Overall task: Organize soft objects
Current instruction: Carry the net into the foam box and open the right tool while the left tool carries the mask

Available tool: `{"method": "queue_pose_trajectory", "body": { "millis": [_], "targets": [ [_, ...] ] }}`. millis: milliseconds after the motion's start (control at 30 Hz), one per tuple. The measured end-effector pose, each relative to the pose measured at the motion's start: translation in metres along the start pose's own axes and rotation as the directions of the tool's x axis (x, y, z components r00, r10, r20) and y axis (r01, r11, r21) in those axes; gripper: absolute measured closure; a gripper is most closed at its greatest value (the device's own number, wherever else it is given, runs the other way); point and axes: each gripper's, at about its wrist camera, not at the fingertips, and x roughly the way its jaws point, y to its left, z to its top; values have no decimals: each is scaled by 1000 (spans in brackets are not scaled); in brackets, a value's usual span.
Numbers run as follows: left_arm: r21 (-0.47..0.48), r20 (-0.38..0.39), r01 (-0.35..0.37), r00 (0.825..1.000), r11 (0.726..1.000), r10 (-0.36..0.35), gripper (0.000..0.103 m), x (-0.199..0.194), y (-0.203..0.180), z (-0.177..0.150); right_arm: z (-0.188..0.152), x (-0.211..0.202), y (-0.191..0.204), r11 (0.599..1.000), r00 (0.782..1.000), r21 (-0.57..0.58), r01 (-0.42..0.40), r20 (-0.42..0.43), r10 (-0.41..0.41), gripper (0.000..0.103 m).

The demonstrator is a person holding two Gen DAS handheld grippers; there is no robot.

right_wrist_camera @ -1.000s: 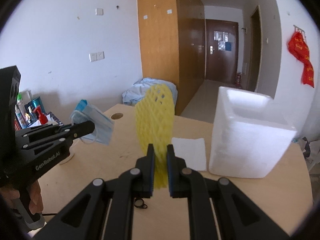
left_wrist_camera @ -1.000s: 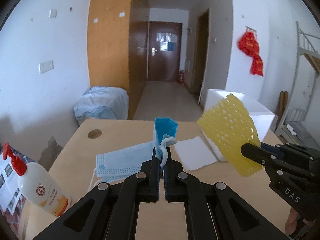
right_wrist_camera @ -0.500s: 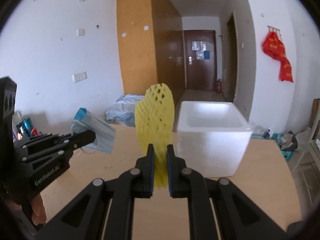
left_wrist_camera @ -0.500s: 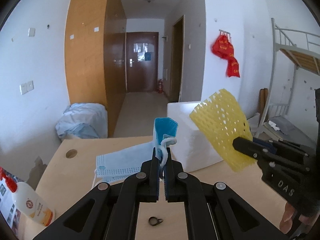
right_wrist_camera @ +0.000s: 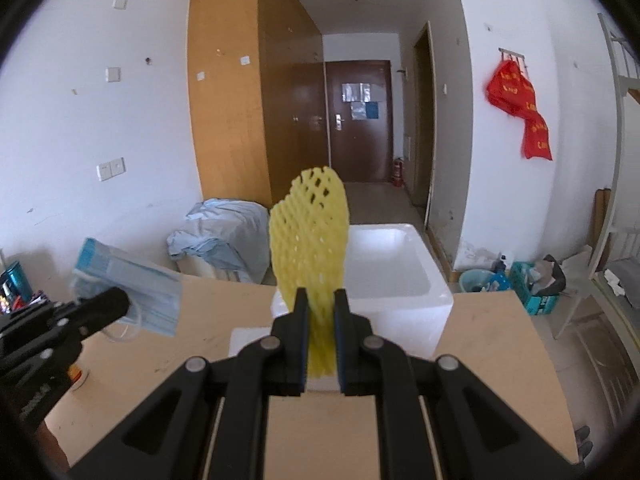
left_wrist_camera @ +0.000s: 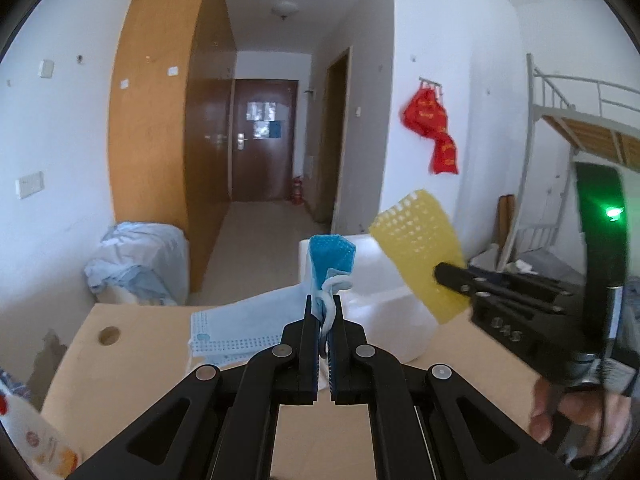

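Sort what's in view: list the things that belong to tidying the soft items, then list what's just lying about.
Belongs to the job:
- face mask, pinched in the left claw
- yellow foam net, pinched in the right claw
- white foam box, open-topped, on the table

Just lying about:
- lotion bottle, at the table's left edge
- red bag, hanging on the wall
- bundled blue sheet, behind the table

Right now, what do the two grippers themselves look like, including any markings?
Both are matte black with silver rivets at the linkage joints. The left gripper has blue pads on its fingers and white lettering on its side. The right gripper has pale lettering on its side and a green light on its handle.
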Motion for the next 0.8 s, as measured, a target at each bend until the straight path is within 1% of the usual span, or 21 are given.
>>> {"method": "queue_pose_trajectory", "body": {
  "millis": [100, 167, 300, 433, 567, 667, 800],
  "targets": [
    [3, 22, 37, 999, 999, -37, 100, 12, -4, 10, 4, 10, -7, 1000, 1000, 13, 11, -13, -11, 89],
    [4, 35, 75, 997, 997, -75, 100, 24, -6, 18, 7, 16, -10, 1000, 1000, 15, 19, -20, -18, 89],
    [8, 18, 138, 990, 990, -138, 100, 49, -9, 29, 12, 29, -18, 999, 999, 30, 31, -39, -30, 89],
    [19, 6, 130, 991, 991, -130, 100, 68, -11, 28, 16, 46, -25, 999, 997, 38, 36, -73, -33, 89],
    [24, -3, 134, 991, 991, -134, 100, 82, -14, 27, 11, 62, -33, 998, 994, 51, 34, -108, -29, 89],
    [14, -6, 136, 991, 991, -136, 100, 85, -10, 26, 9, 68, -36, 998, 994, 54, 35, -110, -29, 89],
    [16, -7, 134, 991, 991, -134, 100, 84, -11, 24, 14, 73, -37, 998, 994, 66, 12, -108, -4, 89]
  ]
}}
